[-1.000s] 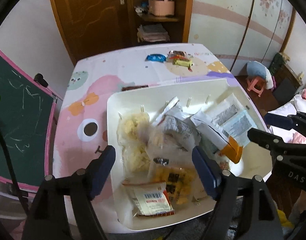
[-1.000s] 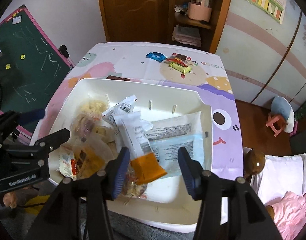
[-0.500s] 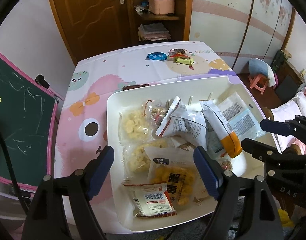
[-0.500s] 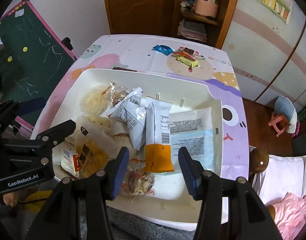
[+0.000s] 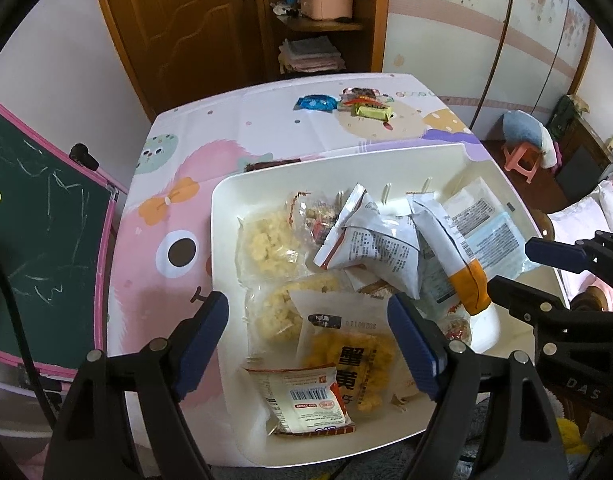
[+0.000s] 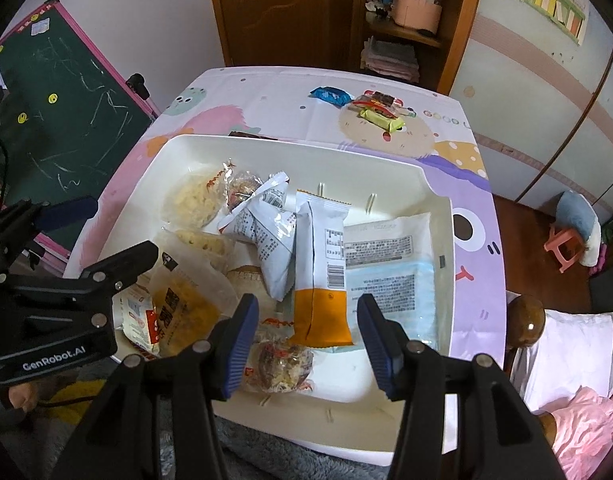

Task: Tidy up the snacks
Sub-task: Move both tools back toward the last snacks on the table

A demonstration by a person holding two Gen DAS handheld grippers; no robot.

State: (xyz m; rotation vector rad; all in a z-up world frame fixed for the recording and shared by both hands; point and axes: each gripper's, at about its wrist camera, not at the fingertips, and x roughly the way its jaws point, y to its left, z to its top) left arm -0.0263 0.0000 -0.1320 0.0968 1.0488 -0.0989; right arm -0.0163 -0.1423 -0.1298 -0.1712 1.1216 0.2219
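With both claws hanging apart and empty, the left claw (image 5: 306,336) and right claw (image 6: 302,336) are hovering over the white bin (image 6: 438,208), where the orange-ended packet (image 6: 322,268) is now lying flatter among the snacks, suggesting sorting is just beginning.

Sealed snack packets (image 5: 370,256) lie jumbled and overlapping in a white bin (image 5: 222,216); small wrapped snacks (image 6: 376,110) sit apart beyond.

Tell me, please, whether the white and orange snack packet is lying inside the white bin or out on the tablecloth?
Inside. The white and orange packet rests among other snacks within the white bin, leaning on a pale blue packet.
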